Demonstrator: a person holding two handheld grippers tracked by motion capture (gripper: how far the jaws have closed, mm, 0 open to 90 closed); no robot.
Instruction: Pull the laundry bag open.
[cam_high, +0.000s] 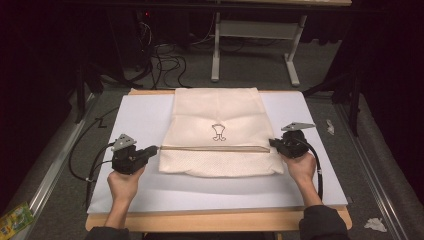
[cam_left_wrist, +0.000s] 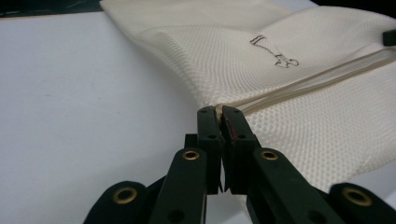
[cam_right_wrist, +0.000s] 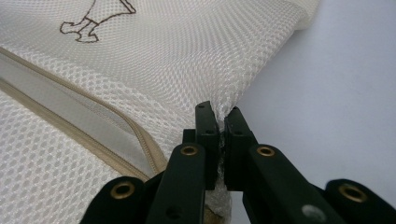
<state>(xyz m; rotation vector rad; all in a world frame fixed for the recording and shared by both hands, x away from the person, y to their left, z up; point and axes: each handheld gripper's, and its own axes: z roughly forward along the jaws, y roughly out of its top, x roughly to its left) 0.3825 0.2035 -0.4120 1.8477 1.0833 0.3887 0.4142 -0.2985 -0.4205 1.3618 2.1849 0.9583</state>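
Table: a white board (cam_high: 150, 195) is covering the wooden tabletop, and the work is lying on its middle.
Mesh bag: a cream mesh laundry bag (cam_high: 217, 112) is lying flat at the centre of the board, its far end reaching the far edge and its near end bulging slightly toward the person.
How it is likely handling: the bag is looking light, soft and limp, so it is probably sagging and folding wherever it is unsupported; the open weave is giving the pads something to bite, so slipping seems unlikely, though a hard tug may be snagging the mesh.
Where to take hold: the two side edges level with the zipper are looking like the best spots, since the seam there is firmer than the bare mesh.
Zipper: a beige zipper (cam_high: 212, 148) is running straight across the bag from side to side, just below the small printed emblem (cam_high: 218, 132).
Left gripper: the left gripper (cam_left_wrist: 218, 112) is sitting at the bag's left edge at the zipper's end, its jaws squeezed almost together and pinching that zipper end.
Right gripper: the right gripper (cam_right_wrist: 219, 113) is sitting at the bag's right edge beside the zipper, its jaws equally narrow and clamping a fold of mesh.
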